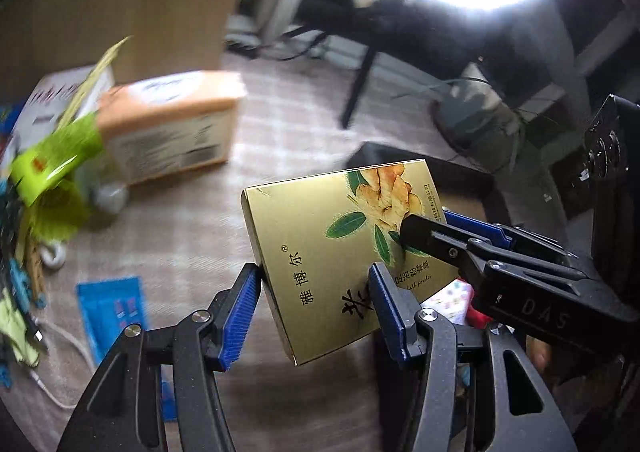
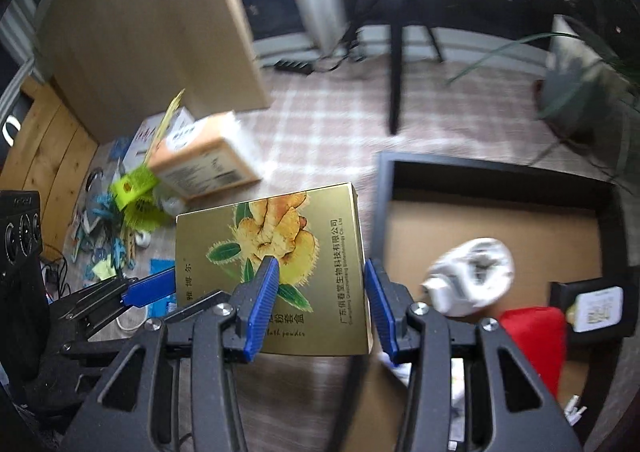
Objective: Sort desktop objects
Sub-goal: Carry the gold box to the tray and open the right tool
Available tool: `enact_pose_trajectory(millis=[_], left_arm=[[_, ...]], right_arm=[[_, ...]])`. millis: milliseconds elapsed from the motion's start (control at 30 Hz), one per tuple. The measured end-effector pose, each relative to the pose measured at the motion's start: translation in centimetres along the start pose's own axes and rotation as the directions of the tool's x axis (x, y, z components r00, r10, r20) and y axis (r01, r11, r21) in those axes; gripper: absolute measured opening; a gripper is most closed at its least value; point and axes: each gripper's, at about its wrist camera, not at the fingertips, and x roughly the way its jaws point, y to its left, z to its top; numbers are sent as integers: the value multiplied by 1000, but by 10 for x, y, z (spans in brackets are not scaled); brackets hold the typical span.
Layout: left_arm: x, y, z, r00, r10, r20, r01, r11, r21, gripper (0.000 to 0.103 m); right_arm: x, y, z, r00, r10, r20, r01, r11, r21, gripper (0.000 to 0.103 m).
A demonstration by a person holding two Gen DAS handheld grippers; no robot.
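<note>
A flat gold box (image 1: 340, 252) printed with yellow ginger and green leaves is held in the air between both grippers. My left gripper (image 1: 316, 308) has one blue pad at the box's left edge and the other over its face, gripping it. My right gripper (image 2: 320, 300) has one pad on the box's face (image 2: 280, 260) and one at its right edge. In the left wrist view the right gripper's fingers (image 1: 460, 236) clamp the box's far right side. The box sits above the left rim of a black bin (image 2: 384, 211).
The bin has a cardboard floor and holds a white roll (image 2: 472, 276), a red item (image 2: 532, 344) and a white tag (image 2: 596, 308). On the checked cloth lie an orange box (image 2: 208, 163), a green fan (image 2: 136, 195), a blue packet (image 1: 108, 312) and white cables.
</note>
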Motion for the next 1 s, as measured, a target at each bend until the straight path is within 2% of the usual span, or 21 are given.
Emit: enact_pose_trajectory(millis=[300, 633, 767, 900, 1000], left_arm=[[29, -93, 25, 998, -52, -24, 55, 986, 159, 53], [71, -186, 41, 997, -65, -47, 77, 946, 314, 53], [78, -205, 39, 997, -62, -53, 77, 930, 359, 53], [82, -215, 37, 998, -41, -50, 58, 911, 408, 53], [75, -213, 32, 999, -21, -28, 31, 901, 433, 57]], right_arm=[[-53, -88, -7, 995, -74, 67, 64, 988, 140, 44], [-86, -184, -14, 985, -145, 95, 111, 950, 293, 44], [-91, -202, -17, 983, -162, 90, 125, 940, 317, 44], [-95, -206, -18, 978, -182, 99, 146, 944, 295, 45], [-102, -199, -21, 961, -242, 132, 200, 942, 271, 51]])
